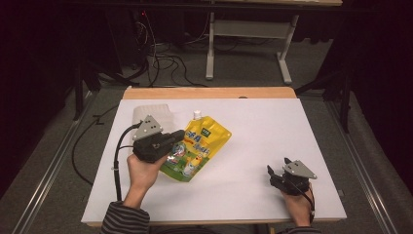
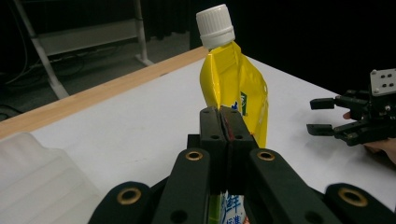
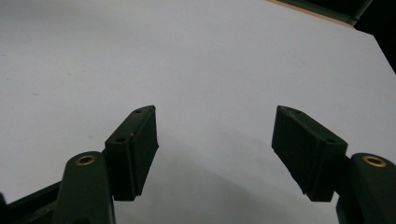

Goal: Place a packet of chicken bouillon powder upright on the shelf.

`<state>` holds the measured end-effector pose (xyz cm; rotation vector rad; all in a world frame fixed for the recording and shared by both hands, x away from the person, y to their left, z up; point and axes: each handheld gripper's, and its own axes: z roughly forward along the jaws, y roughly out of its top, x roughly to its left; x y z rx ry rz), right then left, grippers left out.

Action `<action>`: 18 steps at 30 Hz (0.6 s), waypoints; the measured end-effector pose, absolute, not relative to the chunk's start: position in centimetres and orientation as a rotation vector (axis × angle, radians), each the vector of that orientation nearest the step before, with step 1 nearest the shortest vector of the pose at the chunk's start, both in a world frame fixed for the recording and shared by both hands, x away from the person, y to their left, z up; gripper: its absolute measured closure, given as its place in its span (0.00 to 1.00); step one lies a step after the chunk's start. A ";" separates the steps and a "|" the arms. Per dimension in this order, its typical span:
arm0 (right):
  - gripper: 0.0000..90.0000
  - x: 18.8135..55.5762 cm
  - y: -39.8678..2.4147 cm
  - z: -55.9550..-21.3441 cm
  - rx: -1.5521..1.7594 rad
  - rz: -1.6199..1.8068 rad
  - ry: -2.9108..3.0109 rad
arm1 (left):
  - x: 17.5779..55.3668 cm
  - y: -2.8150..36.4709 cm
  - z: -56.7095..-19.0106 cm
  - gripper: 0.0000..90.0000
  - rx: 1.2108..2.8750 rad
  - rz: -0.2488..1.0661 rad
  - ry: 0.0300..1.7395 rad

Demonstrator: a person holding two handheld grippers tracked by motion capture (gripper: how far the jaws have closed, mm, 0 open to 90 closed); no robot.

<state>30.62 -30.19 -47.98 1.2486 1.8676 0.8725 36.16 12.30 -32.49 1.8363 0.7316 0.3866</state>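
Left gripper (image 1: 176,137) is clenched on the yellow spouted pouch (image 1: 197,146), its 2 jaws pinched flat together over the pouch's edge, as the left gripper view shows plainly. From where I stand the pouch sits at the left-middle of the white table (image 1: 253,131), just in front of a translucent plastic container (image 1: 152,113), with its white screw cap (image 2: 215,25) pointing toward the far side.

It looks like a soft refill bag: flexible film, glossy and likely slippery, with liquid inside that would slosh and sag toward the low end. Held by 1 thin seam, it will probably droop and swing, so the grip has to stay firm. The flat sealed border is a fair place to pinch; the stiff neck under the cap would be the steadier hold for the other tool. Whether its bottom is resting on the table or lifted I can't quite tell.

Right gripper (image 1: 277,171) rests well apart near the table's right front, jaws spread wide with nothing between them.
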 end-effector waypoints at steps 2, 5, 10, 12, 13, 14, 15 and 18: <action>0.35 30.7 -30.1 -48.0 1.247 0.870 1.870 | 36.3 12.7 -32.4 0.99 1.825 0.388 0.741; 0.35 30.7 -30.2 -48.0 1.254 0.871 1.869 | 36.5 13.3 -32.3 0.99 1.814 0.385 0.752; 0.35 30.7 -30.2 -48.0 1.253 0.865 1.874 | 36.6 14.0 -32.0 0.99 1.808 0.423 0.764; 0.35 30.7 -30.1 -48.0 1.248 0.870 1.871 | 36.7 14.4 -31.9 0.99 1.799 0.434 0.773; 0.35 30.7 -30.2 -48.0 1.249 0.866 1.874 | 36.8 14.8 -31.8 0.99 1.792 0.447 0.782; 0.35 30.7 -30.2 -48.0 1.252 0.866 1.874 | 36.8 14.8 -31.8 0.99 1.792 0.447 0.782; 0.35 30.7 -30.2 -48.0 1.252 0.866 1.874 | 36.9 14.9 -31.8 0.99 1.787 0.452 0.790; 0.35 30.7 -30.2 -48.0 1.251 0.872 1.870 | 37.0 15.4 -31.7 0.99 1.789 0.483 0.800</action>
